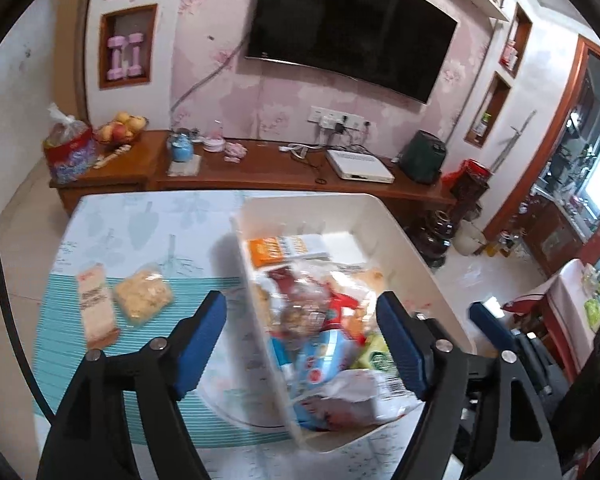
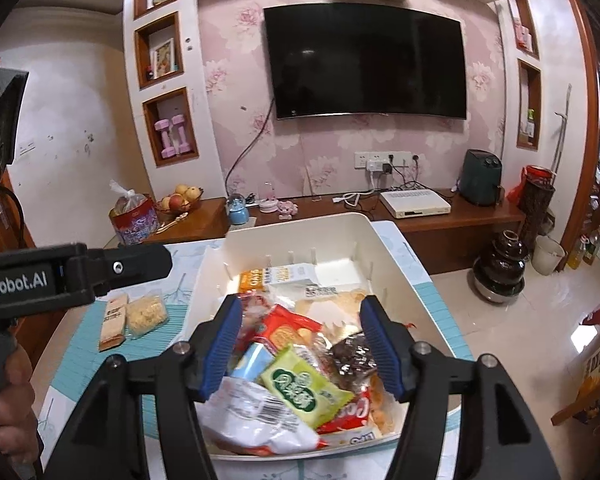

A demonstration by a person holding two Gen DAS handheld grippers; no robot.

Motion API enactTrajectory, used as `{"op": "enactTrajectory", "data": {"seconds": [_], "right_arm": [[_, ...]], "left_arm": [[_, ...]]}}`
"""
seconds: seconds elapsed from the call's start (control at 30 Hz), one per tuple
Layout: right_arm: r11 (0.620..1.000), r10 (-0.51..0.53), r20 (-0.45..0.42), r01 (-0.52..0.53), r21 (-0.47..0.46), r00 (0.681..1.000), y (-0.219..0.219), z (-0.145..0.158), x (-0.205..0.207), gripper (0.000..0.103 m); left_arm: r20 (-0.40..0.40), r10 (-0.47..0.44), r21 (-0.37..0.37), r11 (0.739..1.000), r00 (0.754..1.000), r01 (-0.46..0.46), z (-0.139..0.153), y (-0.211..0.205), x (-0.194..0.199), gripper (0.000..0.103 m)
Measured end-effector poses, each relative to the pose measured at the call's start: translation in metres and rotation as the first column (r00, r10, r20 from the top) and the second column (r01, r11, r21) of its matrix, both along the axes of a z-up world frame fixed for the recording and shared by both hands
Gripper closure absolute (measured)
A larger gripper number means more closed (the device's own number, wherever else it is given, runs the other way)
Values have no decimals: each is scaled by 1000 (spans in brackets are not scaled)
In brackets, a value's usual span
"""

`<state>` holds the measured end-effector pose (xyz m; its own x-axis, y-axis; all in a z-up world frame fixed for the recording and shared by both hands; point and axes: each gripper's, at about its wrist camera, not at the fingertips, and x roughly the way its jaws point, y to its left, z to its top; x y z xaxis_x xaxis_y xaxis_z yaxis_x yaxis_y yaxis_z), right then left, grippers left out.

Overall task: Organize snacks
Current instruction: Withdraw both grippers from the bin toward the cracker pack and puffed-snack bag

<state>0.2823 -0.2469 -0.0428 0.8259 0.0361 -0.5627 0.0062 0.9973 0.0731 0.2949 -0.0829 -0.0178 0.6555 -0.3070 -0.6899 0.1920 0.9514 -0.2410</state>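
White bin (image 2: 396, 264) on table, piled w/ snack packs: green pack (image 2: 304, 388) on top, orange box (image 2: 253, 280) at far wall. Left of bin: tan bar (image 2: 114, 322) beside clear cracker bag (image 2: 146, 316), both flat.

Plastic, foil and polished wood

The white bin (image 2: 384, 240) looks like smooth, matt plastic; the snack packets (image 2: 304, 388) in it are glossy film and crinkled foil. The right gripper (image 2: 300, 346) has ribbed blue pads (image 2: 224, 344) on matt black plastic fingers with shiny metal pins. The tablecloth (image 1: 148, 232) has a smooth sheen, the TV cabinet (image 2: 452, 220) is varnished wood.
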Motion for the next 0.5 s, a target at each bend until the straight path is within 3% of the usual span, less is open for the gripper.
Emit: {"op": "enactTrajectory", "data": {"seconds": [0.07,0.23,0.5], "right_arm": [[1000,20,0,-20,9,1000,6,5,0,33],[997,78,-3,-78,22,997,26,19,3,32],[985,169,-76,-165,57,983,64,29,19,32]], "left_arm": [[8,35,13,999,999,-35,1,15,-3,25],[13,125,9,992,992,-125,-3,57,-9,24],[-44,297,52,954,954,-294,-38,127,-10,24]]}}
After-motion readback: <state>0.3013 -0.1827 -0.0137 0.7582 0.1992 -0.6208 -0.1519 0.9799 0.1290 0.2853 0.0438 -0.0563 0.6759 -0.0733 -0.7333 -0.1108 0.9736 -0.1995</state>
